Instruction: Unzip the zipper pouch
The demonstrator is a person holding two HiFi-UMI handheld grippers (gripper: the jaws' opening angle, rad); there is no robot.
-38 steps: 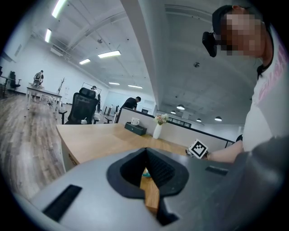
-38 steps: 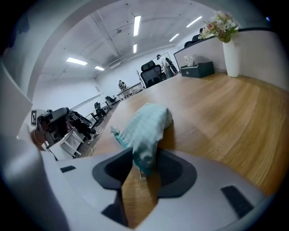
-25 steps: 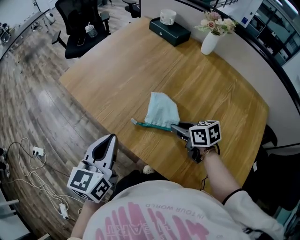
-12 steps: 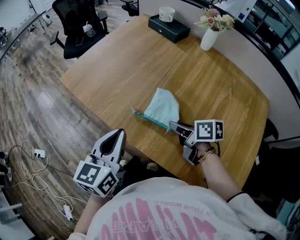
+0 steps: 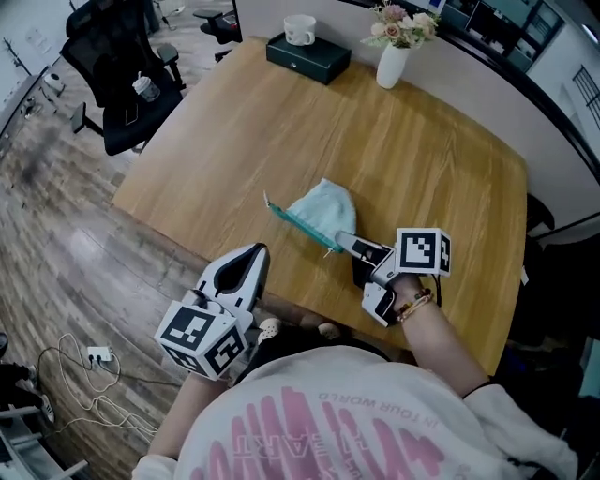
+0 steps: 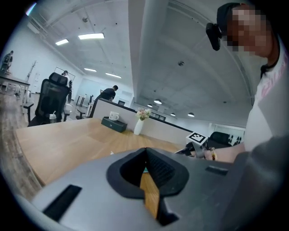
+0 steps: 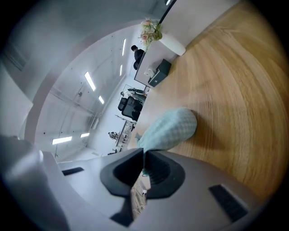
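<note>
The light teal zipper pouch [image 5: 323,211] lies near the front edge of the wooden table [image 5: 234,122]. Its darker teal zipper edge [image 5: 292,223] faces me and is tilted up. My right gripper [image 5: 339,243] has just been closing and is now shut on the right end of that zipper edge. In the right gripper view the pouch [image 7: 168,128] hangs just beyond the right gripper [image 7: 144,163], with a strip of teal between the jaws. My left gripper [image 5: 251,256] is shut and empty at the table's front edge, left of the pouch. The left gripper [image 6: 145,168] points across the table.
At the table's far edge stand a white vase of flowers [image 5: 392,58] and a dark box [image 5: 307,58] with a white cup [image 5: 300,28] on it. A black office chair [image 5: 117,70] is at the far left. Cables [image 5: 84,366] lie on the wooden floor.
The right gripper closed on the pouch's end, rolled and rose, tipping the zipper edge up. The left gripper moved up toward the table edge and the pouch.
</note>
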